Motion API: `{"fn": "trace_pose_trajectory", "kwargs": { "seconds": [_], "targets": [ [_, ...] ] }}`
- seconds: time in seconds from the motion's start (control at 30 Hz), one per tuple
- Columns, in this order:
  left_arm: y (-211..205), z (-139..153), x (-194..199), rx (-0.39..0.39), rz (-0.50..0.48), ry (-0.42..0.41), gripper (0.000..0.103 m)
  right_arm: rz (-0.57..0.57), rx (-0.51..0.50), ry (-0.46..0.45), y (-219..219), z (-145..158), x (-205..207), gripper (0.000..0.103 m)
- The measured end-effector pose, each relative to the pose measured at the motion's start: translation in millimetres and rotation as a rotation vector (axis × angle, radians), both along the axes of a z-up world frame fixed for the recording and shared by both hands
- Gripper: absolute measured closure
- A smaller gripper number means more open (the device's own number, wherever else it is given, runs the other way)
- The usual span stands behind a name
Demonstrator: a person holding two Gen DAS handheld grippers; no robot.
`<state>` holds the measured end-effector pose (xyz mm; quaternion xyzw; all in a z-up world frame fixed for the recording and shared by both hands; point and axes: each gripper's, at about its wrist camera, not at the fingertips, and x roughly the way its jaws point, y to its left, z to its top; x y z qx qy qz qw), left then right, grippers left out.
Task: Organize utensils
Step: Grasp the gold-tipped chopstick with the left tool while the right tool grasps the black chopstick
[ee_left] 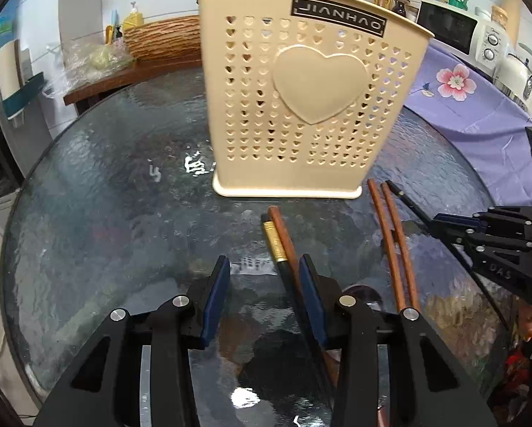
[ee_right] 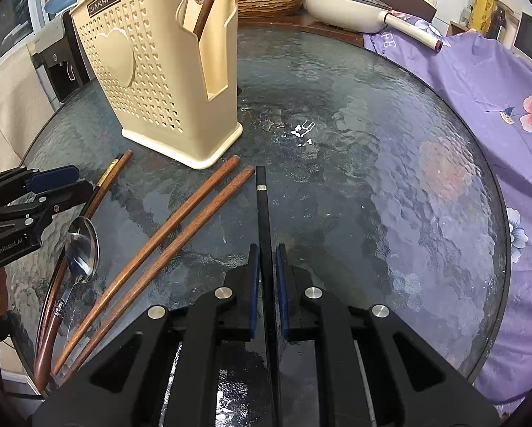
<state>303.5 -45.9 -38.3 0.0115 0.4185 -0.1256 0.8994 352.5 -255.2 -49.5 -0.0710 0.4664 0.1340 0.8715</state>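
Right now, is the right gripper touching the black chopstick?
Touching. The right wrist view shows the right gripper with both blue pads closed against the black chopstick, no gap on either side.

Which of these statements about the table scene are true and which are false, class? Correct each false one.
1. The right claw is shut on a black chopstick. True.
2. The holder lies on its side. False: it stands upright on the glass table.
3. Two brown chopsticks lie side by side on the table. True.
4. The spoon is inside the holder. False: it lies on the table near the left claw.
5. The left claw is clamped shut on nothing. False: its jaws stand apart, with a gold-banded chopstick between them.
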Motion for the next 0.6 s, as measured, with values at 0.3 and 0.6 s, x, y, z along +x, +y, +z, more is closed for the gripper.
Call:
{"fn": "trace_pose_trajectory", "kwargs": {
  "seconds": [0.3,0.6],
  "targets": [
    [7.3,-5.0,-1.0,0.021,0.005,0.026,0.067,0.006,0.004,0.006,0.9,0.0,-0.8,0.093],
    [17.1,-5.5,-4.7,-0.021,0.036,0.027,0.067,0.006,-0.002,-0.001,1.5,-0.2,-0.9,0.093]
  ]
}}
